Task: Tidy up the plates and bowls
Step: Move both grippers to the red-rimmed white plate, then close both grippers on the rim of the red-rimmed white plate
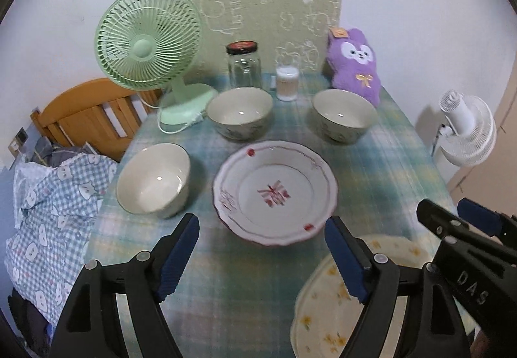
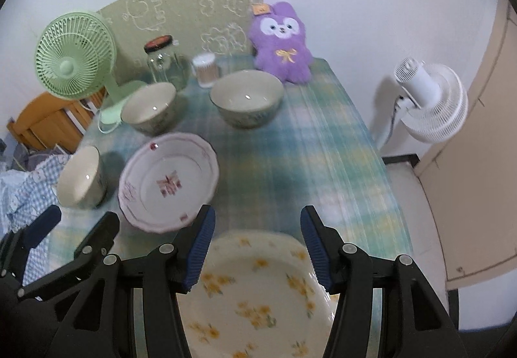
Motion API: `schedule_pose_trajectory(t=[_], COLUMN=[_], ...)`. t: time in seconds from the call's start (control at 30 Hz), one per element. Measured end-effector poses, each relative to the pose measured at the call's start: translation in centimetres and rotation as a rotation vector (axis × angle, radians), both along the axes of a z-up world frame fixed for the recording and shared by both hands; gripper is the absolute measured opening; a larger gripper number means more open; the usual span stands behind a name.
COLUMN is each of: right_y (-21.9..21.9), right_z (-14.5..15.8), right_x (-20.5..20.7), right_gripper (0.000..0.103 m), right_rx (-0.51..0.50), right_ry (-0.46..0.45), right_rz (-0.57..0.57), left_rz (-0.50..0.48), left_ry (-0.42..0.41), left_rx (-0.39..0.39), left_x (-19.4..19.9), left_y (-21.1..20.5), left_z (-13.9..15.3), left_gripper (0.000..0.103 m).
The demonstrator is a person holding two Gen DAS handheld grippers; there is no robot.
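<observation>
Across the plaid tablecloth (image 1: 387,144), the left gripper (image 1: 261,257) hangs wide and empty with the red-patterned plate (image 1: 274,191) just ahead at twelve o'clock, while the right gripper (image 2: 257,248), half spread and empty, hovers over the yellow-flowered plate (image 2: 255,293) at six, nearer that one

A home bedroom: wooden bed (image 1: 87,118), plush toy (image 1: 353,62), clothed table (image 1: 397,144).
</observation>
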State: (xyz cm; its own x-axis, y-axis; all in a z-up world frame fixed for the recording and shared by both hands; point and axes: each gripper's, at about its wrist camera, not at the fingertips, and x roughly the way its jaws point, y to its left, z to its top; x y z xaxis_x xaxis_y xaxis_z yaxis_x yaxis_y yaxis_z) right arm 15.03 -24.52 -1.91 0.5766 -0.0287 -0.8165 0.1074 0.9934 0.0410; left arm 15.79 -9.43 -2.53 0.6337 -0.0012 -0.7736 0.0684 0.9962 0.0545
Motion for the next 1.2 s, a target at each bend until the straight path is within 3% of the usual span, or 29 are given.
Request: schedule_pose_trajectory(t=[0.23, 0.8, 1.0, 1.2], right_y=[0.8, 2.9, 4.2, 5.0], right_z=[-0.9, -8.1, -10.1, -11.4], right_x=[4.3, 12.9, 14.5, 15.8], right_gripper=[0.059, 0.059, 0.059, 0.056], right_rx=[0.009, 0.026, 0.025, 0.016], right_ry=[0.005, 0.105, 0.134, 0.156], right_rz=[0.064, 0.185, 0.209, 0.227], left_rz=[0.079, 0.232, 0.273, 0.284], left_ry=[0.03, 0.142, 0.18, 0.215], left_rx=[-0.009, 0.046, 0.043, 0.028], left_x=[3.6, 9.2, 10.4, 11.4], left_y=[1.1, 1.7, 2.7, 3.2], left_z=[-1.6, -8.1, -9.9, -11.2], left_gripper=[0.08, 0.073, 0.065, 0.047])
